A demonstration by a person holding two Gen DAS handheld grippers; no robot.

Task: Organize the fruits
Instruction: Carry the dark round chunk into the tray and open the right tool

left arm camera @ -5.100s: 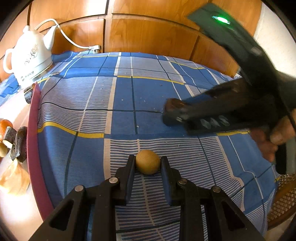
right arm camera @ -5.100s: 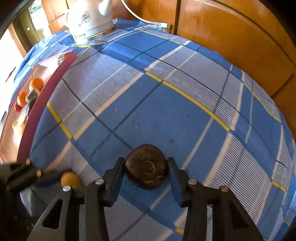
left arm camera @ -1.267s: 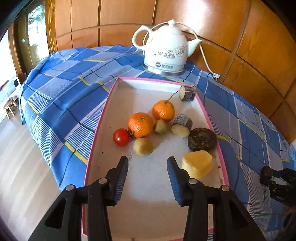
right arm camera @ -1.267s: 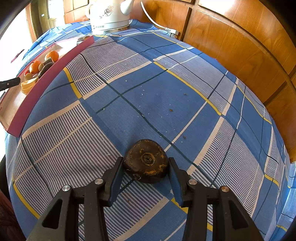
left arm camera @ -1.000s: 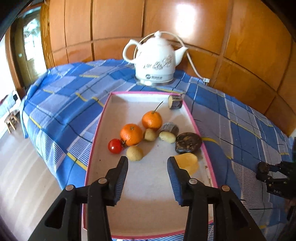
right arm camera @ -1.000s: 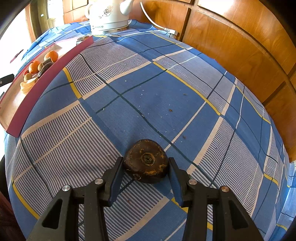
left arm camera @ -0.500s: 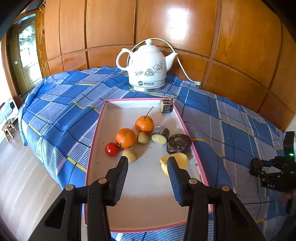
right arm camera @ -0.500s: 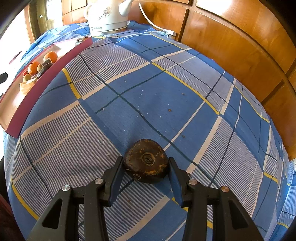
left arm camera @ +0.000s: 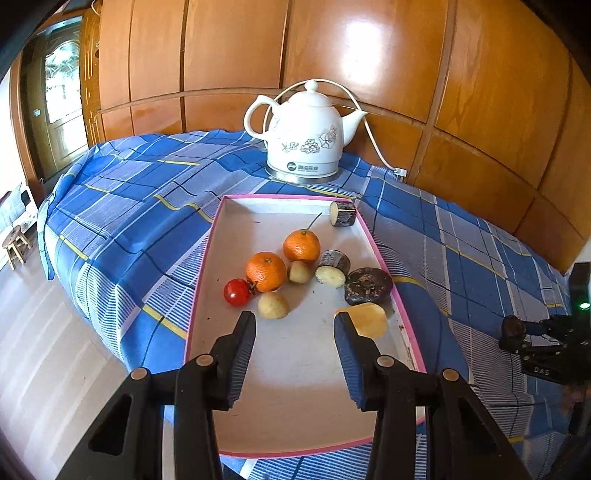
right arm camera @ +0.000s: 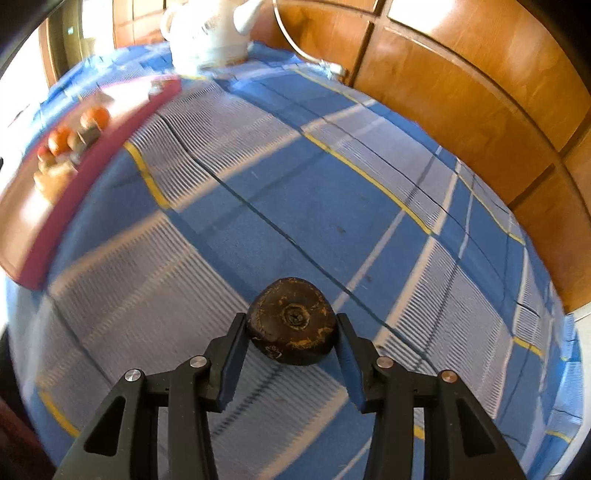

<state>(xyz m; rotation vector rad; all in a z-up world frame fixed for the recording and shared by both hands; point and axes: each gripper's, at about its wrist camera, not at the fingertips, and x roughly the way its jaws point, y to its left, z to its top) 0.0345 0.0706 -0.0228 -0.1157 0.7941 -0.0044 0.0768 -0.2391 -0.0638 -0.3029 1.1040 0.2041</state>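
A white tray with a pink rim (left arm camera: 207,258) lies on the blue checked cloth. It holds two oranges (left arm camera: 266,271), a cherry tomato (left arm camera: 236,291), small yellowish fruits (left arm camera: 272,305), a dark brown fruit (left arm camera: 367,286), a yellow piece (left arm camera: 369,319) and cut purple-skinned chunks (left arm camera: 332,264). My left gripper (left arm camera: 294,321) hovers open over the tray's near half with nothing between its fingers. My right gripper (right arm camera: 291,321) is shut on another dark brown round fruit (right arm camera: 291,319) over the cloth, to the right of the tray (right arm camera: 74,192). The left wrist view shows that right gripper (left arm camera: 517,334) at its right edge.
A white ceramic kettle (left arm camera: 306,144) with a cord stands behind the tray, against the wooden wall panels. The cloth hangs over the table's left edge, with bare floor and a small stool (left arm camera: 14,243) beyond. The kettle (right arm camera: 207,33) is blurred in the right wrist view.
The left gripper has drawn back and tilted up from the tray, so the fruits look smaller and farther. The right gripper keeps its hold on the dark fruit; its view has shifted slightly and blurred.
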